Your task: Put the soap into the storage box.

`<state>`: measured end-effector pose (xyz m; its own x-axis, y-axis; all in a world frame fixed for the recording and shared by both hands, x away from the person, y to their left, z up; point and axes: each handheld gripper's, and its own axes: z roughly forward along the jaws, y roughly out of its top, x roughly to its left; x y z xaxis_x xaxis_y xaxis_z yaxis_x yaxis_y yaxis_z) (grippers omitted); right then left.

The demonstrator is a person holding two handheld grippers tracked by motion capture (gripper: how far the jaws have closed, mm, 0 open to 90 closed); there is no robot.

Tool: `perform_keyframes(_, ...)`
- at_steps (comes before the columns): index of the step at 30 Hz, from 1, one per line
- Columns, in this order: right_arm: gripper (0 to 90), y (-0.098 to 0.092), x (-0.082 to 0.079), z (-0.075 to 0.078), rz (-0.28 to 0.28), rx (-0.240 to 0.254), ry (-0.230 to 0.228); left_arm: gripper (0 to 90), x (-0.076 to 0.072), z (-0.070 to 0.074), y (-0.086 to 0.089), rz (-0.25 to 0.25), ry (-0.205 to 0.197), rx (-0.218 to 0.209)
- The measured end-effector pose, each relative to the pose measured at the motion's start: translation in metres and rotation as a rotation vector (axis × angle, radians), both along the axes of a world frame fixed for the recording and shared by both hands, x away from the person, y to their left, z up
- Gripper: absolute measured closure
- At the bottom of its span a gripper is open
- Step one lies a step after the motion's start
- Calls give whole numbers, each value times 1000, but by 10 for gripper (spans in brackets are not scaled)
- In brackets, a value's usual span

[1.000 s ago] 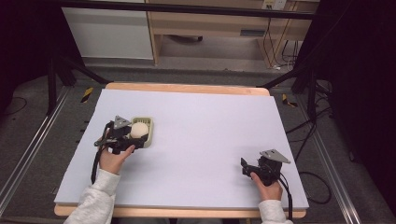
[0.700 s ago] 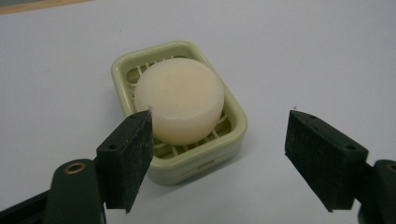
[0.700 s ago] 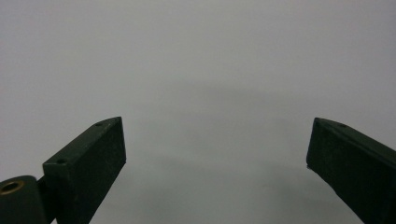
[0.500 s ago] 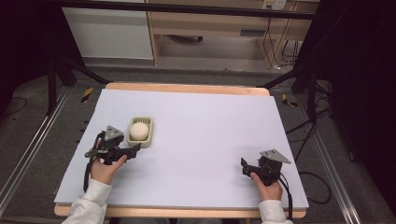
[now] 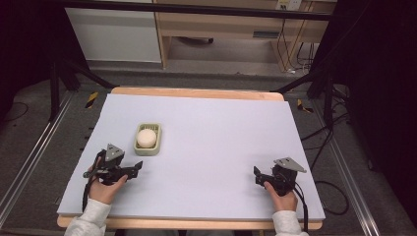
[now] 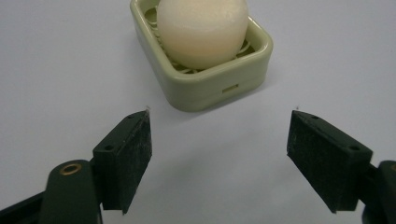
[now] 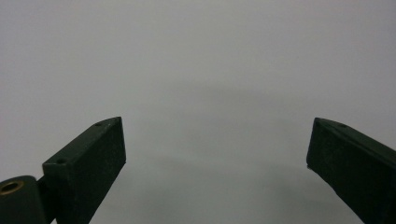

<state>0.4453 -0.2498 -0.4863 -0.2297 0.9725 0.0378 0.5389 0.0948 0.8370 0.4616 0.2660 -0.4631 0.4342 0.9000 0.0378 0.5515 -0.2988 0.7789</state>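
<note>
The soap (image 5: 146,138), a pale cream rounded lump, sits in a light green soap dish (image 5: 148,150) on the left half of the table (image 5: 221,142). The dish is a shallow rectangle with rounded corners; the soap fills most of its well and rises well above the rim. In the left gripper view the soap (image 6: 201,30) looks smooth and matte, dome-shaped, resting on a ribbed or slotted floor inside the dish (image 6: 219,81), which has a small slot in its near wall. Nothing else lies in the dish.

The table top is covered with a plain pale lilac-grey sheet, with a wooden edge showing at the far and near sides.

On the left, the left gripper (image 5: 135,169) lies low over the sheet, just near of the dish and apart from it, held by the person's left hand (image 5: 104,187). Its jaws stand wide apart and hold nothing; in its own view the left gripper (image 6: 219,154) frames bare sheet between the two black pads, with the dish just beyond the tips and untouched.

On the right, well apart from the dish, the right gripper (image 5: 257,176) rests near the table's near right corner in the person's right hand (image 5: 282,195). In its own view the right gripper (image 7: 217,163) is spread wide, empty, with only plain sheet ahead.
</note>
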Motion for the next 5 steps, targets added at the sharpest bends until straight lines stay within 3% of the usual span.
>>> perform_keyframes(5,50,0,0,0,0,-1,1,210,-4,-4,11,29,16,-4)
